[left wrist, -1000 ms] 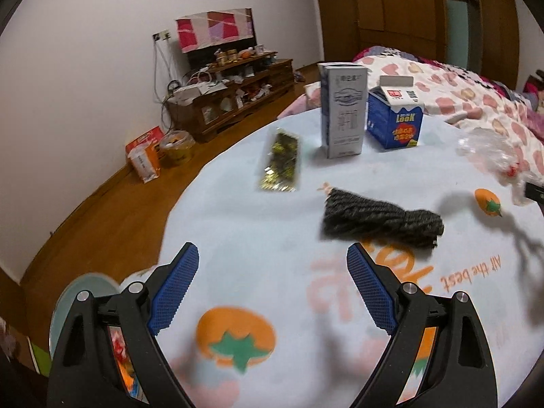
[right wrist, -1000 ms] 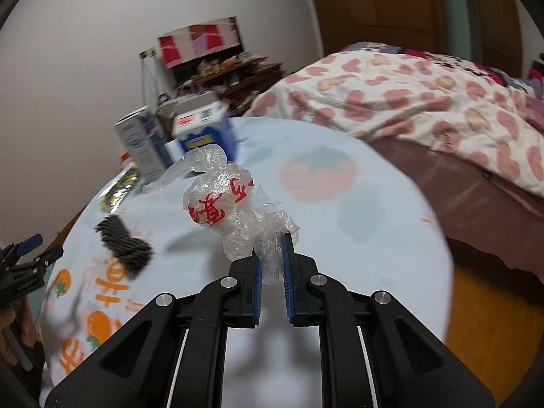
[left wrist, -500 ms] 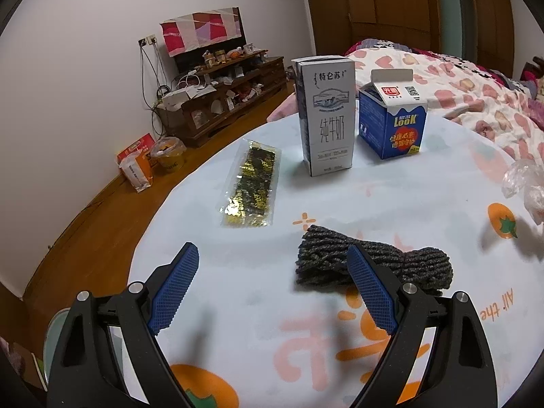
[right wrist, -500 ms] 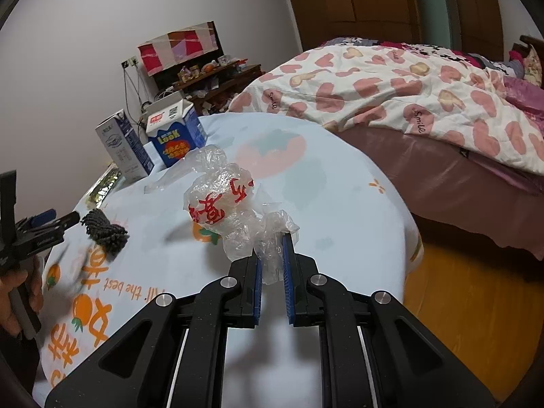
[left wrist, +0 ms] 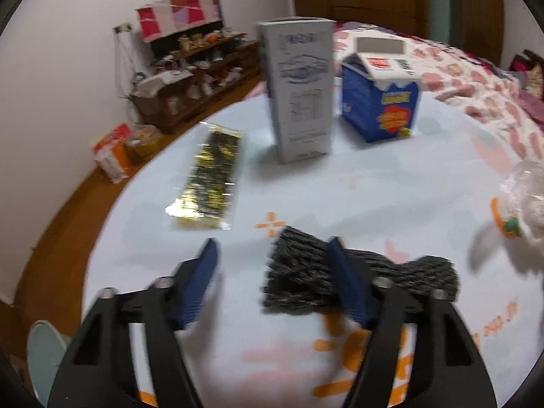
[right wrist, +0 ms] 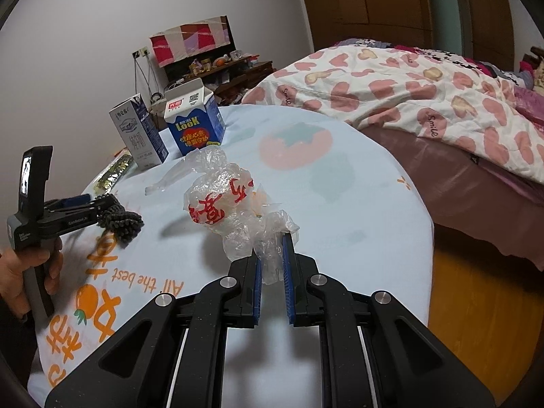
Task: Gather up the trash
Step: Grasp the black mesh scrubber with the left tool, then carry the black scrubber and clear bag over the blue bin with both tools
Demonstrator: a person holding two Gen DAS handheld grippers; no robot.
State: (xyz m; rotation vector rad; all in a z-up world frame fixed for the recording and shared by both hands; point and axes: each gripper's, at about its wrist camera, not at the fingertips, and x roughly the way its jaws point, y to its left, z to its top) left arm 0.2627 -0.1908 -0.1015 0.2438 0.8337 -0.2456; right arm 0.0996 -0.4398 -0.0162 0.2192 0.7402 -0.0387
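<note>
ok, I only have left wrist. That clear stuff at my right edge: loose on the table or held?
Observer: Held. The right tongs are shut on a crumpled clear plastic bag with red print.
Operator: And my left tongs, where are they on the dark bundle?
Observer: Side on, the left tongs are closing with their tips at one end of the dark bundle. The rest of it trails out past them on the tablecloth.
</note>
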